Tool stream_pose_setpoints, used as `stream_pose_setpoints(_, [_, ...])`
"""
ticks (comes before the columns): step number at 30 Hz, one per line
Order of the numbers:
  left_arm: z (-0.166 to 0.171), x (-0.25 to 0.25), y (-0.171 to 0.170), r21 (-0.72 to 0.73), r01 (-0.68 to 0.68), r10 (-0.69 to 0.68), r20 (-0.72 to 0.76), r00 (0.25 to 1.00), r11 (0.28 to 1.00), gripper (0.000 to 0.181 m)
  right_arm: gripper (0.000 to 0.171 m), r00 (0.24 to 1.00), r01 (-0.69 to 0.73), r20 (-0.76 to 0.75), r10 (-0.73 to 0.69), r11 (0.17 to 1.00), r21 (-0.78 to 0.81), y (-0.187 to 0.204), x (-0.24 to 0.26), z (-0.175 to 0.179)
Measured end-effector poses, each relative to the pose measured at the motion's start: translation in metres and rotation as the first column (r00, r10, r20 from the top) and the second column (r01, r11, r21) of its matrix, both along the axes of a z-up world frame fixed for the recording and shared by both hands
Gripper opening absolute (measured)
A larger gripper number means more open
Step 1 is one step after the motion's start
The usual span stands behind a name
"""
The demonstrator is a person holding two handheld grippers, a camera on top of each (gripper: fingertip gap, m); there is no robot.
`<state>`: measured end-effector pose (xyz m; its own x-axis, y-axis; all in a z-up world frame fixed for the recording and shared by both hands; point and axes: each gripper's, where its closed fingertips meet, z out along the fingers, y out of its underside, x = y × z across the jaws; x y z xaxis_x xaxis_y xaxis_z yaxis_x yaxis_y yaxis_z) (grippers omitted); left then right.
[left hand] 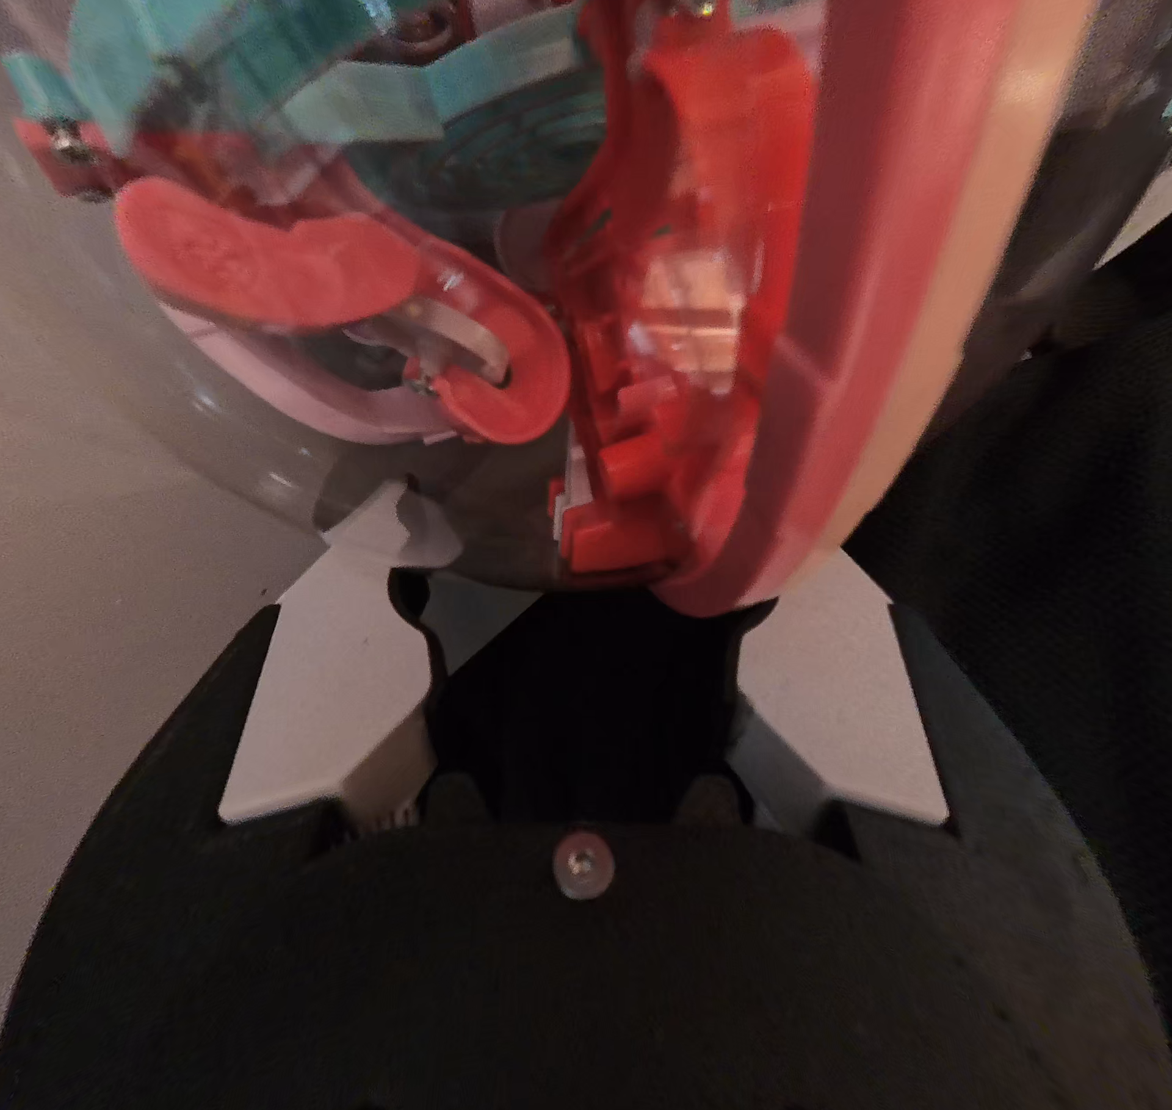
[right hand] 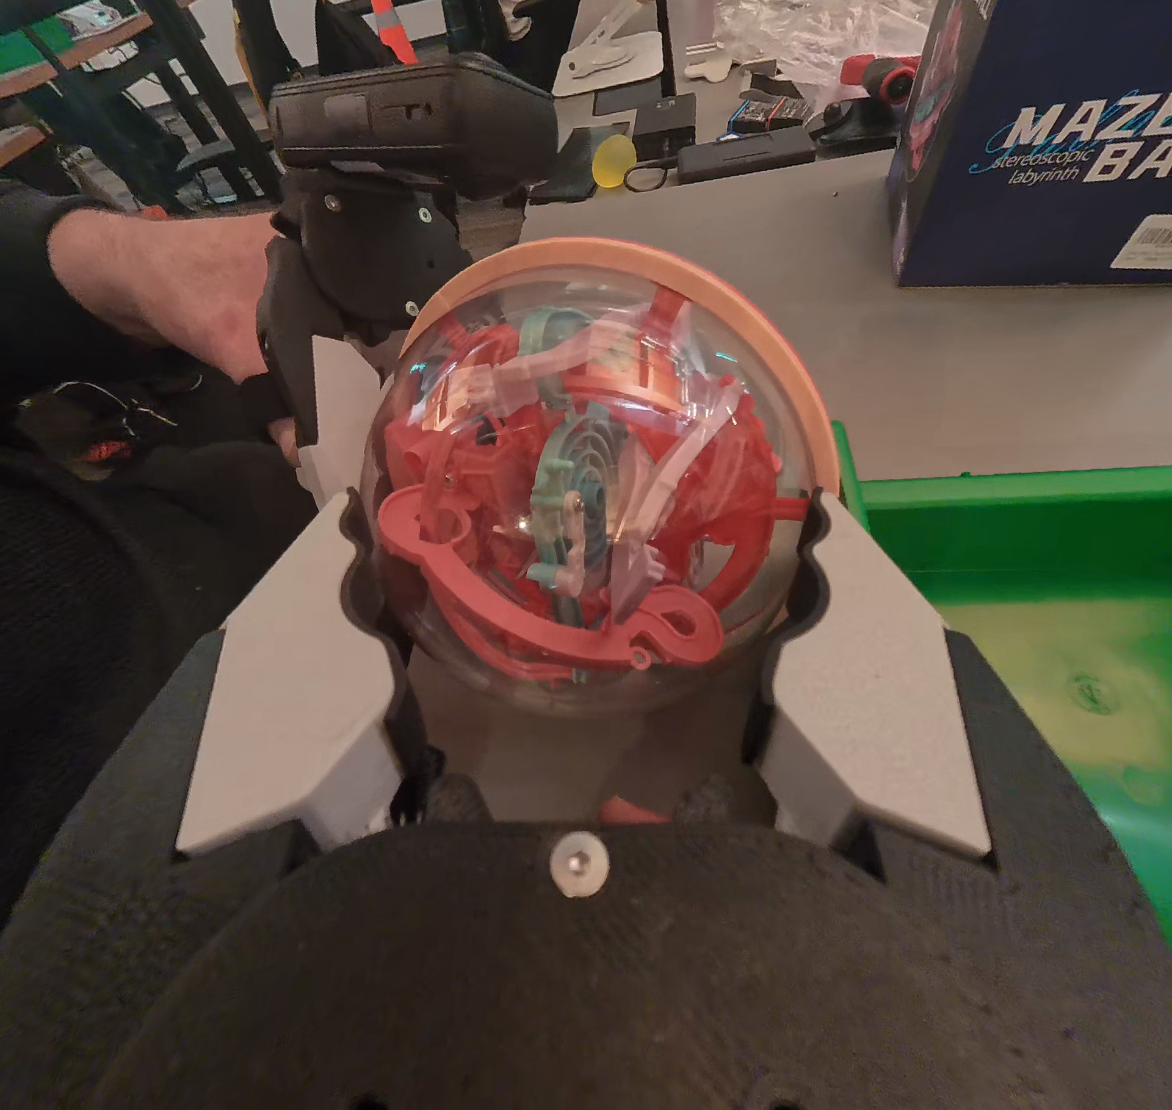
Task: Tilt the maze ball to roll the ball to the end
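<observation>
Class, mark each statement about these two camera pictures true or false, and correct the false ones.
1. The maze ball sits between the right tool's fingers. True.
2. The ring around the ball is blue. False: it is a pale orange-pink.
3. A green tray lies to the right of the ball. True.
4. The left tool is far from the ball. False: the ball fills its view, right at its fingertips.
5. A dark blue box stands on the grey table behind. True.
6. The ball's shell is solid black. False: it is clear, showing red and teal tracks.
</observation>
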<state>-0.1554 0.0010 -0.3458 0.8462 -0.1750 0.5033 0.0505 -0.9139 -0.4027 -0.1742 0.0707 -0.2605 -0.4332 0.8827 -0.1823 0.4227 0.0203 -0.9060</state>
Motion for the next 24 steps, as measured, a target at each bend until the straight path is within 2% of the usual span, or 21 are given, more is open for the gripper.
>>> stream_pose_setpoints(10, [0.005, -0.009, -0.002, 0.069, -0.018, 0.021, -0.039, 0.999, 0.997, 0.095, 0.131, 0.999, 0.002, 0.037, 0.000, 0.999, -0.042, 0.001, -0.001, -0.001])
stream_pose_setpoints(15, [0.013, -0.016, -0.003, 0.150, -0.049, 0.059, -0.061, 0.996, 0.987, 0.104, 0.130, 0.998, 0.008, 0.056, -0.005, 0.999, -0.053, 0.000, -0.002, -0.003])
stream_pose_setpoints(20, [0.015, -0.032, -0.003, 0.205, -0.012, 0.057, -0.215, 0.975, 0.979, 0.113, 0.129, 0.998, 0.018, 0.058, -0.015, 0.999, -0.047, -0.001, -0.006, -0.006])
stream_pose_setpoints(22, [0.017, -0.039, -0.001, 0.240, -0.016, 0.076, -0.240, 0.968, 0.971, 0.124, 0.127, 0.998, 0.019, 0.053, -0.016, 0.999, -0.050, -0.002, -0.008, -0.005])
stream_pose_setpoints(24, [0.020, -0.045, 0.002, 0.268, -0.025, 0.095, -0.251, 0.963, 0.963, 0.126, 0.127, 0.999, 0.016, 0.051, -0.014, 0.999, -0.044, -0.003, -0.011, -0.004])
